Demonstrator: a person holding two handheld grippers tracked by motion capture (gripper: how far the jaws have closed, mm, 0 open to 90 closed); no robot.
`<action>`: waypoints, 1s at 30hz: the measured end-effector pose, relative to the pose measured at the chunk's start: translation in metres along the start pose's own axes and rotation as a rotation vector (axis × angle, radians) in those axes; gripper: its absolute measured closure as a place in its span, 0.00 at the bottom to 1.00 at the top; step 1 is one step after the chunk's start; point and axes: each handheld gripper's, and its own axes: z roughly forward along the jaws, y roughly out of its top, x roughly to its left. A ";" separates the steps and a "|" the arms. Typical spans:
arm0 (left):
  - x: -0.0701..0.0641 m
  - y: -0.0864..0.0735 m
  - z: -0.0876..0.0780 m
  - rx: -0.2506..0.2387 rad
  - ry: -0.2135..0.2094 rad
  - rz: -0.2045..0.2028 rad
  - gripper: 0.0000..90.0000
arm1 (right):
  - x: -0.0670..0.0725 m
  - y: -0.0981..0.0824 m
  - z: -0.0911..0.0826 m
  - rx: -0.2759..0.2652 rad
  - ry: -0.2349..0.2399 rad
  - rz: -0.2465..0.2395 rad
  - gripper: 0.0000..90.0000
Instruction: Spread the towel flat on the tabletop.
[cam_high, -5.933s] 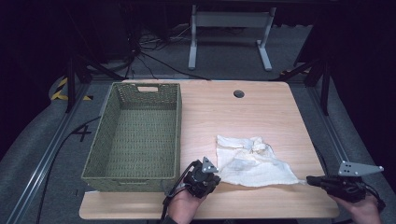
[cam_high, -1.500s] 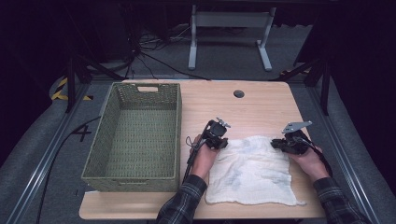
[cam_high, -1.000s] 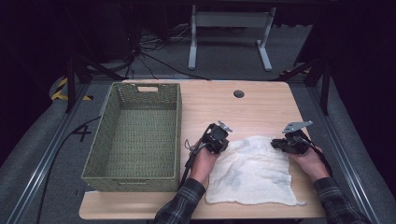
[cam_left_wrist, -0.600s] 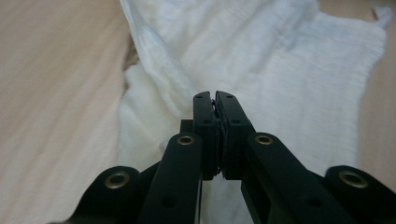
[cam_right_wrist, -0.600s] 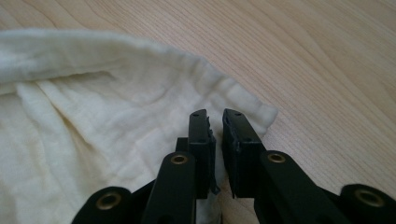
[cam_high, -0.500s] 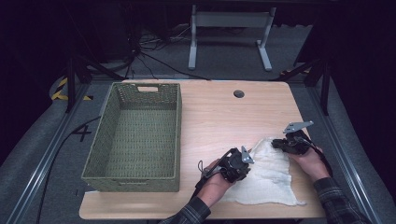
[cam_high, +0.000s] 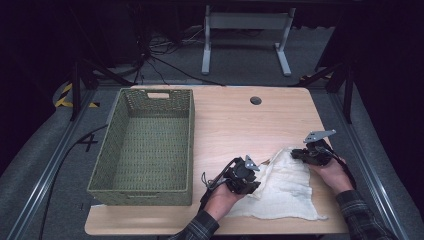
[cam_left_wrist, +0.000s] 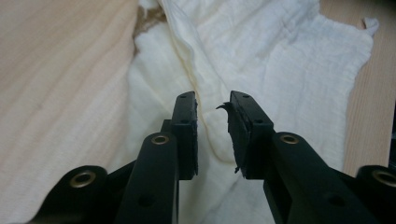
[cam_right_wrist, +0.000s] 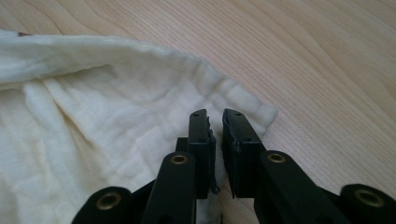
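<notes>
A crumpled cream muslin cloth (cam_high: 286, 183) is spread beneath the parted left gripper (cam_left_wrist: 212, 122); its corner is pinched by the right gripper (cam_right_wrist: 215, 131).

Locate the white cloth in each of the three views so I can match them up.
High view: cloth lies lower right on the table, between both grippers.
Left gripper view: cloth covers the centre and right, beyond the parted jaws.
Right gripper view: cloth spreads left, its corner at the jaws.
Shared landmark: the light wooden tabletop beside it.
</notes>
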 end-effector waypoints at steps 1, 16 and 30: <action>-0.001 -0.002 0.002 0.008 0.001 -0.004 0.79 | 0.000 0.000 0.000 -0.002 0.000 0.000 0.91; -0.007 0.003 0.002 0.032 0.050 0.034 0.99 | 0.000 0.000 0.000 -0.003 0.000 0.001 0.91; 0.040 0.023 -0.016 -0.064 0.172 -0.084 0.99 | -0.037 0.005 -0.016 -0.119 0.044 0.117 0.84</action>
